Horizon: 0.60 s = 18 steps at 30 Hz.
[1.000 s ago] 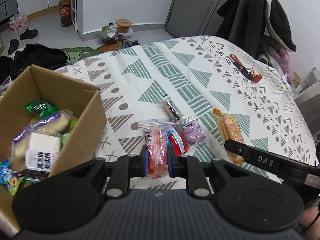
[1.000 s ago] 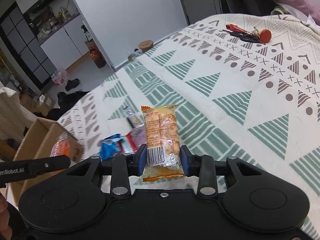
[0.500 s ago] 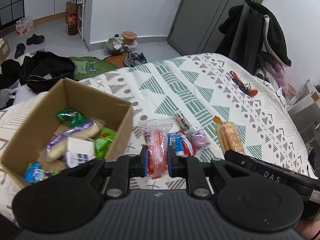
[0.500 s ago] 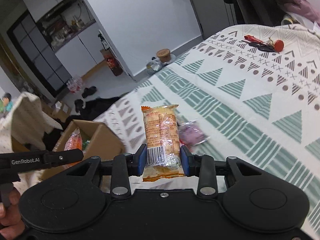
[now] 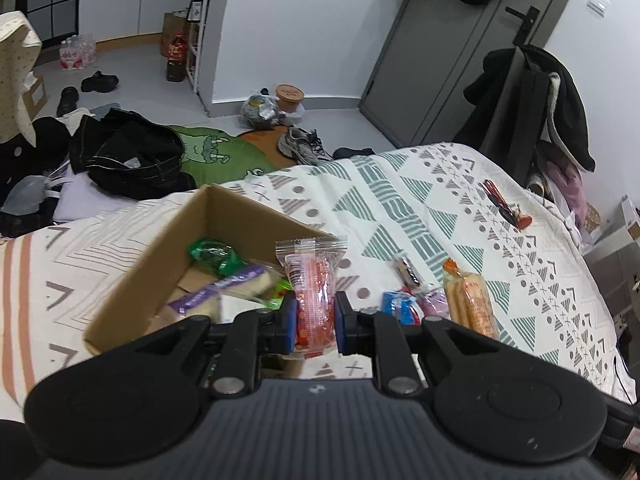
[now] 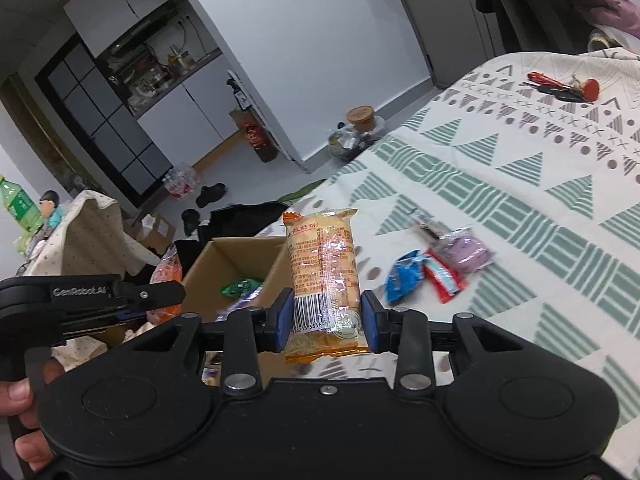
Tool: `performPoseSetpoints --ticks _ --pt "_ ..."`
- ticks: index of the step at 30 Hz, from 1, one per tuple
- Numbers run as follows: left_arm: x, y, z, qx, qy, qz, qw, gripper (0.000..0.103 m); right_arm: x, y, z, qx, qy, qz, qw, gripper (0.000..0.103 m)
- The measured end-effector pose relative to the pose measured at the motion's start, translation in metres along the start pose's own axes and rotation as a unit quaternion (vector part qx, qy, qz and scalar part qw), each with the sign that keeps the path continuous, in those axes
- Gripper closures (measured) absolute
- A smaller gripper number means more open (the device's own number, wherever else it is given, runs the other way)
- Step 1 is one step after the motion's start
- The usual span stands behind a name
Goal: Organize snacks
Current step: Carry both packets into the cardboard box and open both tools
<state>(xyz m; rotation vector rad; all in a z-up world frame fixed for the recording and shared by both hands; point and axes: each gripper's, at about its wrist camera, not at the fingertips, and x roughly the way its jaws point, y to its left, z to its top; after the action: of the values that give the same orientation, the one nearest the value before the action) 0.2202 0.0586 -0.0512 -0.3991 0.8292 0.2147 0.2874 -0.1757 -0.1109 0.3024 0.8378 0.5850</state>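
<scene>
My left gripper (image 5: 316, 326) is shut on a clear packet of red snack (image 5: 314, 288) and holds it up over the near right corner of an open cardboard box (image 5: 160, 264). The box holds a green packet (image 5: 214, 256), a purple-labelled bread pack (image 5: 224, 292) and other snacks. My right gripper (image 6: 326, 322) is shut on an orange biscuit packet (image 6: 322, 264), held in the air to the right of the box (image 6: 236, 256). On the bedspread lie a blue and red packet (image 6: 424, 272), a purple packet (image 6: 466, 250) and a dark bar (image 5: 406, 270).
The bed has a patterned cover (image 5: 420, 208). Red-handled keys (image 5: 506, 208) lie near its far edge. Clothes (image 5: 128, 152), shoes (image 5: 300, 146) and a green mat (image 5: 216, 152) lie on the floor beyond. A coat hangs on a chair (image 5: 536, 112) at the right.
Both grippers have risen and moved left towards the box with their packets held. The left gripper's red packet now hangs over the box corner.
</scene>
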Motion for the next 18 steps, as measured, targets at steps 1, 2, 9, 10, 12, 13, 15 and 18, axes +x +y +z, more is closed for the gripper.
performPoseSetpoints --ticks 1,2,9,10,12,13,15,18 --pt "-0.001 0.004 0.001 -0.003 -0.001 0.002 1.0 0.085 0.001 0.003 -0.001 0.002 -0.001 0.004 1.0 0.069" --pt "-0.002 0.008 0.002 -0.006 -0.003 0.005 1.0 0.085 0.001 0.006 -0.002 0.005 -0.002 0.009 1.0 0.069" --pt "-0.004 0.038 0.007 -0.026 -0.006 0.016 0.9995 0.085 0.009 0.027 -0.011 0.015 -0.01 0.033 0.999 0.069" --pt "-0.004 0.041 0.007 -0.027 -0.006 0.016 0.9995 0.085 0.011 0.029 -0.012 0.015 -0.008 0.034 0.999 0.069" --pt "-0.004 0.049 0.007 -0.03 -0.003 0.017 0.9994 0.085 0.016 0.035 -0.014 0.008 -0.002 0.034 0.999 0.069" --pt "-0.004 0.052 0.007 -0.032 -0.002 0.018 0.9993 0.085 0.018 0.038 -0.015 0.004 0.001 0.034 0.999 0.069" --pt "-0.003 0.057 0.006 -0.036 0.001 0.018 0.9992 0.085 0.021 0.043 -0.017 0.001 0.004 0.035 0.999 0.069" --pt "-0.001 0.068 0.005 -0.042 0.008 0.017 0.9989 0.085 0.024 0.052 -0.02 -0.006 0.011 0.038 0.999 0.068"
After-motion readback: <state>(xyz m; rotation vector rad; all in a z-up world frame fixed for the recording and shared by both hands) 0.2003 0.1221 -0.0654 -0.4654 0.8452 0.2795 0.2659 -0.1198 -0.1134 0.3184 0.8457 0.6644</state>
